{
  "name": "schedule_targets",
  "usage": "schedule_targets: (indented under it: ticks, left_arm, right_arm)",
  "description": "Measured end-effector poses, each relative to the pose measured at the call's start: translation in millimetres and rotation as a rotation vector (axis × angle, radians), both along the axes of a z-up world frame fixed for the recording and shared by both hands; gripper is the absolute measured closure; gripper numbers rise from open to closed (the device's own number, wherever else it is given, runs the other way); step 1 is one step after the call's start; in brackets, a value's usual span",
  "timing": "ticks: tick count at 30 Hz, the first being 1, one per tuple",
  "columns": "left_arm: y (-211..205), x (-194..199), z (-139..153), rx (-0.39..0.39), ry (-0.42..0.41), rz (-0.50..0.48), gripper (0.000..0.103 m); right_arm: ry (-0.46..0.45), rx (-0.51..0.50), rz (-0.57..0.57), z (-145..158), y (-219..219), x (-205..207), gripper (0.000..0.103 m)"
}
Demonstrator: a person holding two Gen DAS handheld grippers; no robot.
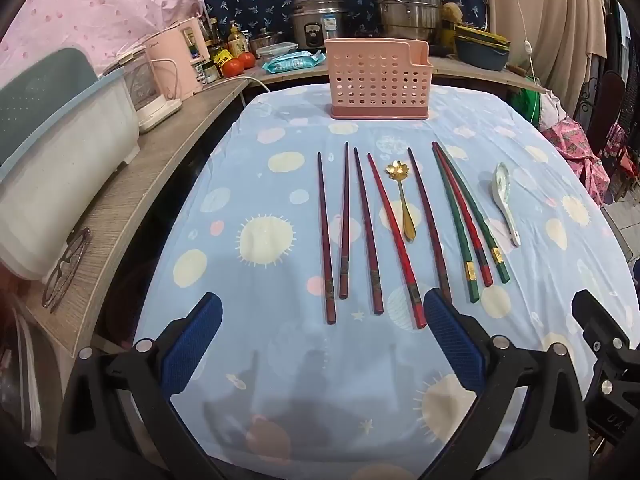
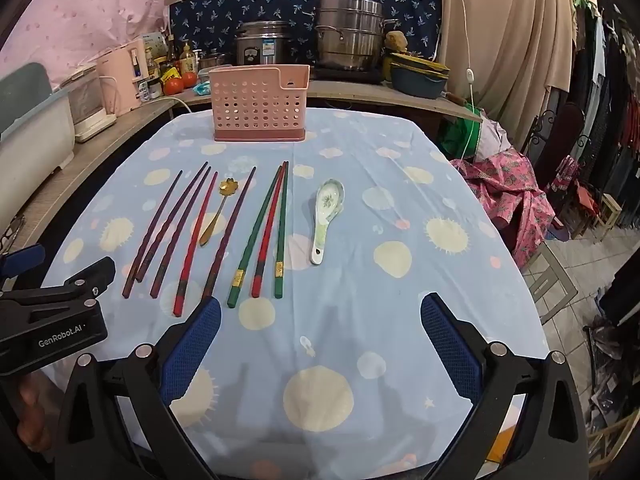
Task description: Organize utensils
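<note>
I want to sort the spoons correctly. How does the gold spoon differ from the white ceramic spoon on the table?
The gold spoon is thin metal with a small flower-shaped bowl; the ceramic spoon is broad, white, with a green pattern inside. The gold spoon lies among the chopsticks; the ceramic spoon lies alone, to their right. Both lie flat on the tablecloth, bowls toward the pink basket, untouched.

"GenRobot.AI" printed white on left hand-held gripper point(image 2: 70, 280) body.
</note>
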State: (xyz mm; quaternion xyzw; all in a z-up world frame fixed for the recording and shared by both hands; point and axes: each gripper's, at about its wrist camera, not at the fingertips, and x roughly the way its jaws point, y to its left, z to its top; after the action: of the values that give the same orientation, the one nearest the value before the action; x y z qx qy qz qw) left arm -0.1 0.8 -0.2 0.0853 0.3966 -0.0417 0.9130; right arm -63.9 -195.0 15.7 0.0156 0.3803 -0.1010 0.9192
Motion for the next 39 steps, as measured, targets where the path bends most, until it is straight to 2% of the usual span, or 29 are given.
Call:
schedule_targets:
  ticks: [7,39]
  left_arm:
    - [2.5,-0.3,-2.3,-0.008,0.022,0.006,0.007]
    - [5.0,-0.2,1.3,0.001,0.01,0.013,0.007]
  right_arm:
    - [-0.002,0.003,0.0,0.1,0.1,-0.9,0.007]
    - [0.0,0.003,0.0,1.2,1.0,-1.2,0.007]
